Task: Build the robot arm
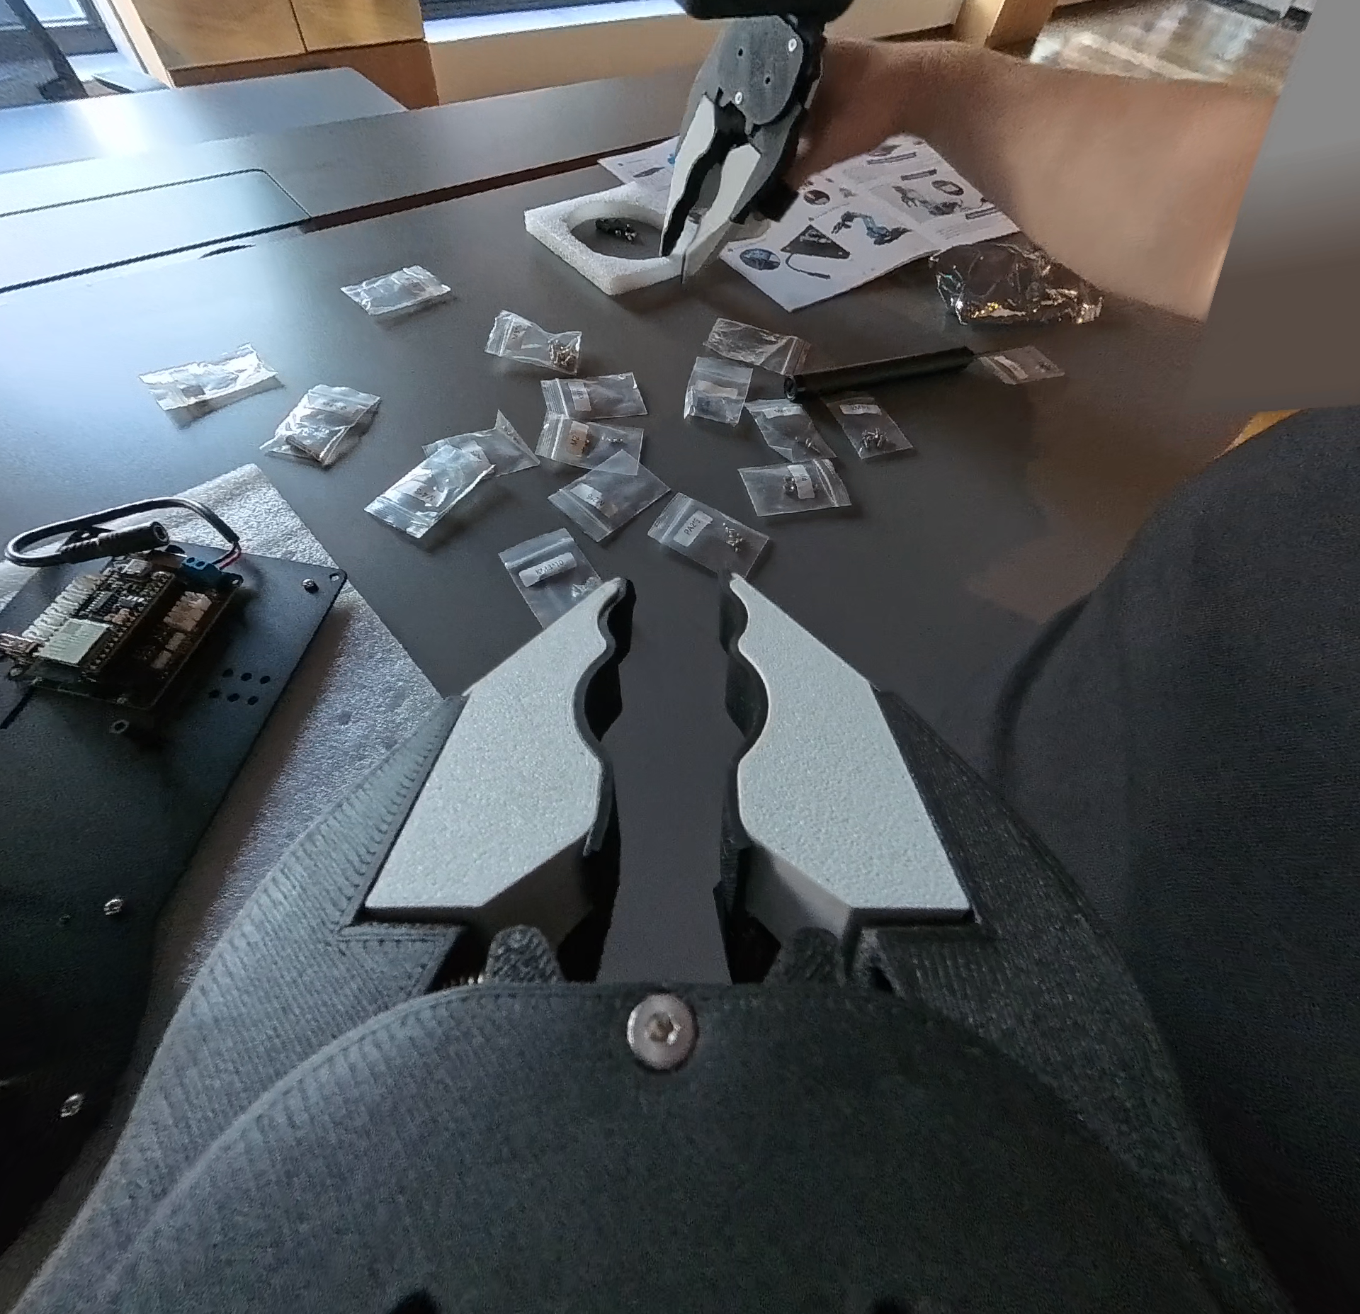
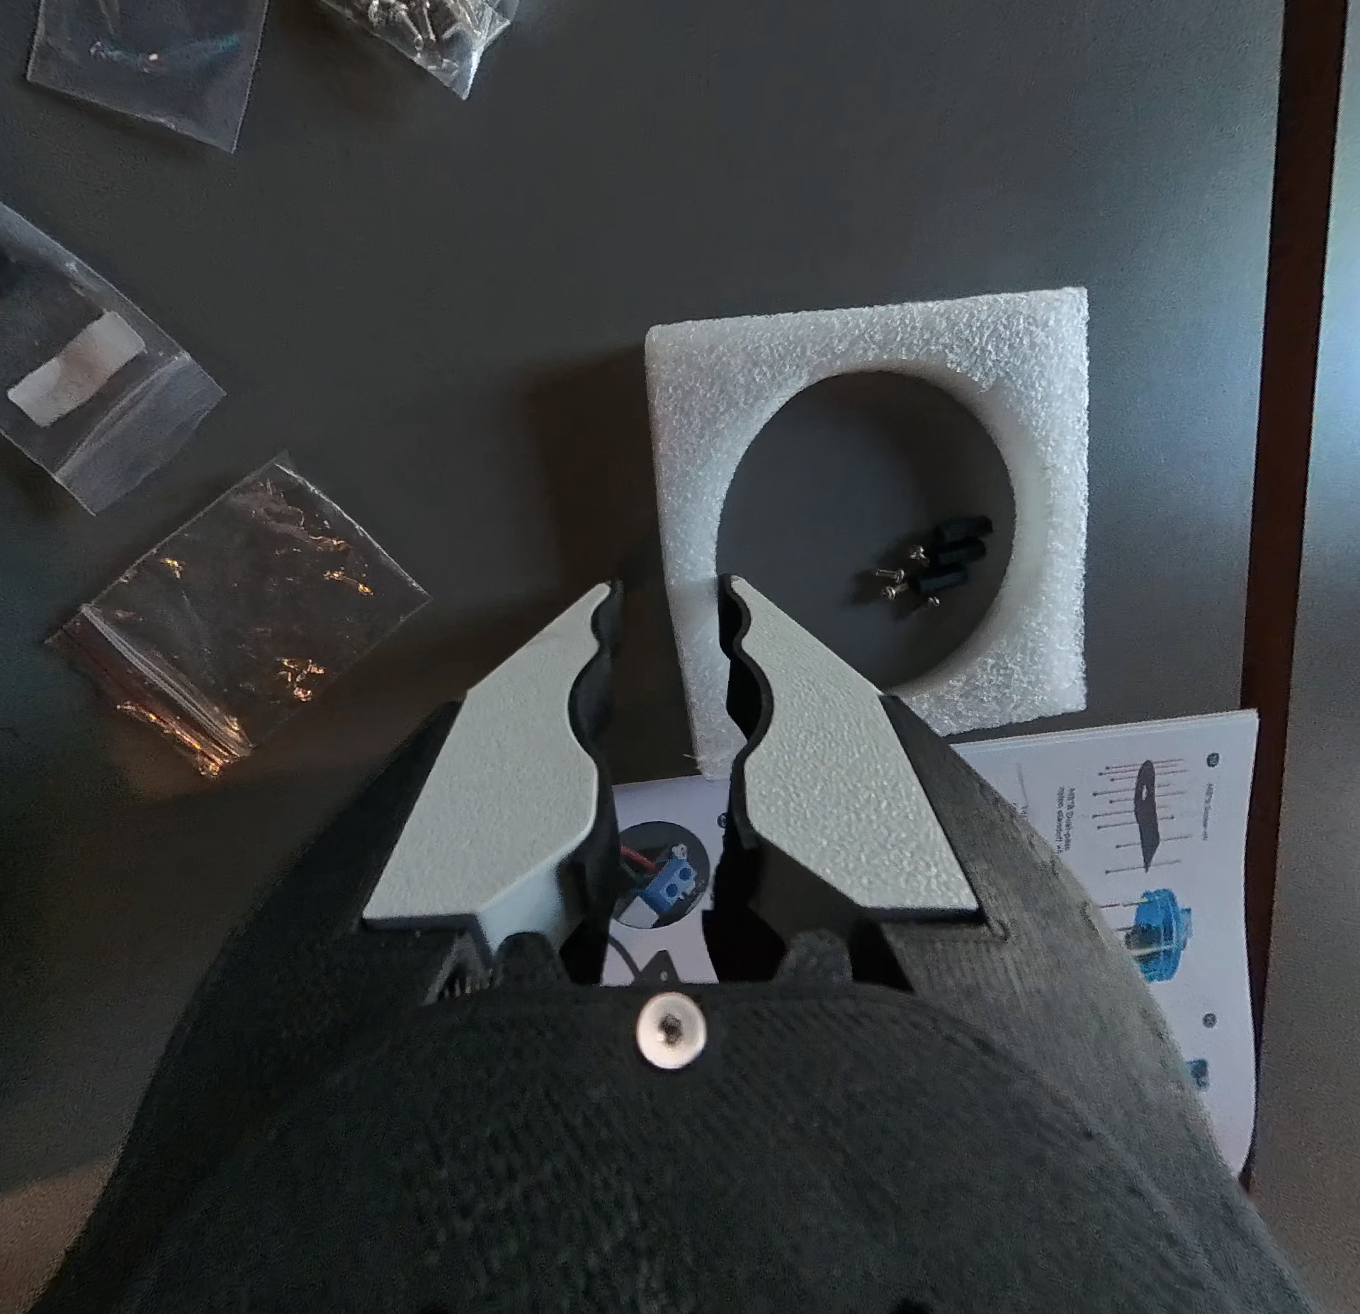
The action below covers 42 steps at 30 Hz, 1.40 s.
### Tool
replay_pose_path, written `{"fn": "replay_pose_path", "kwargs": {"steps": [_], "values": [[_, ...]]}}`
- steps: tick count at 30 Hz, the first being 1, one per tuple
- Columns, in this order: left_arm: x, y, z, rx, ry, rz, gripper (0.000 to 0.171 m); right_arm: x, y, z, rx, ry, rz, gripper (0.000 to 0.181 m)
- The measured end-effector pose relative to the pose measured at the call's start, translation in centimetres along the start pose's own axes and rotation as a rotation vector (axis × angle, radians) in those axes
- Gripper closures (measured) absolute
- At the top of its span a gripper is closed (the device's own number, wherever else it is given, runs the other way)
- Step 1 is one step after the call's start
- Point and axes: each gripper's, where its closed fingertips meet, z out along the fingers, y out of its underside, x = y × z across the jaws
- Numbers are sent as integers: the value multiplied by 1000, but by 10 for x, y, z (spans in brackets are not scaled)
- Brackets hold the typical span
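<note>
My left gripper (image 1: 675, 588) is open and empty, low over the dark table, just short of several small clear bags of screws (image 1: 589, 440). My right gripper (image 2: 668, 588) is open and empty, pointing down at the near edge of a white foam square (image 2: 868, 351) with a round hole. Small black spacers and screws (image 2: 929, 565) lie inside the hole. In the left wrist view the right gripper (image 1: 681, 252) hangs over the same foam square (image 1: 559, 222).
A printed instruction sheet (image 2: 1177, 911) lies under and beside my right gripper. A circuit board (image 1: 110, 624) on a black plate sits at left on foam wrap. A black rod (image 1: 883, 370) and a crumpled silver bag (image 1: 1015, 285) lie at right. Clear bags (image 2: 243, 616) lie left of the foam. Spacing between my two grippers at the tips: around 40 cm.
</note>
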Motion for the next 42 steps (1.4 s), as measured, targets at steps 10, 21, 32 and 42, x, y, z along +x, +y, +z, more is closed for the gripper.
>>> {"fn": "replay_pose_path", "kwargs": {"steps": [10,21,32,42], "values": [[1,-1,2,-5,-7,3,151,-2,-8,-5,-33,-30,-77,170],[-1,0,12,-19,20,-8,152,53,-88,23,-111,-8,-128,170],[-11,10,6,-11,-5,-66,152,35,-158,75,-149,-130,-209,170],[-11,12,4,-6,0,-75,153,18,-155,73,-121,-198,-37,170]]}}
